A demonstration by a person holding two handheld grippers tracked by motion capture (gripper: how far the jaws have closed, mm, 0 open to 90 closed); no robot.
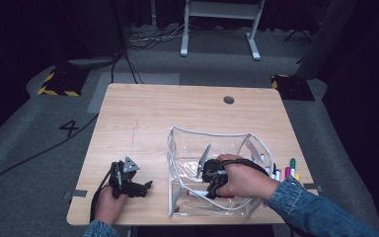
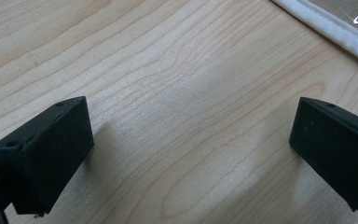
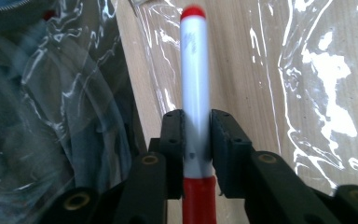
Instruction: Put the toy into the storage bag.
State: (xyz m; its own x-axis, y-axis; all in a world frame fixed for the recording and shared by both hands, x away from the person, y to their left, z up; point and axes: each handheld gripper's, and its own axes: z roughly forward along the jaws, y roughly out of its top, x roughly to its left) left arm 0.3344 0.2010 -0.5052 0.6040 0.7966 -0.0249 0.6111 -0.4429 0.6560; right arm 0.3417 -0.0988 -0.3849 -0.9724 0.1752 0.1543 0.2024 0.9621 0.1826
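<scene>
A clear plastic bag [image 1: 217, 136] with a white rim stands open on the wooden table [image 1: 153, 113]. My right gripper [image 3: 196, 126] reaches down inside it, jaws closed on a white marker with a red cap [image 3: 195, 84]; the pads sit against both sides of its barrel. From above, the marker [image 1: 197, 194] lies low near the bag's bottom beneath the right hand. My left gripper [image 1: 145, 187] rests on the table left of the bag. Its jaws [image 2: 191, 144] stand wide apart with bare wood between them.
Several more markers [image 1: 286, 172] lie on the table just right of the bag. The bag's white seam [image 2: 335, 28] crosses the top right corner of the left gripper view. A round cable hole [image 1: 228, 99] is near the table's far edge.
</scene>
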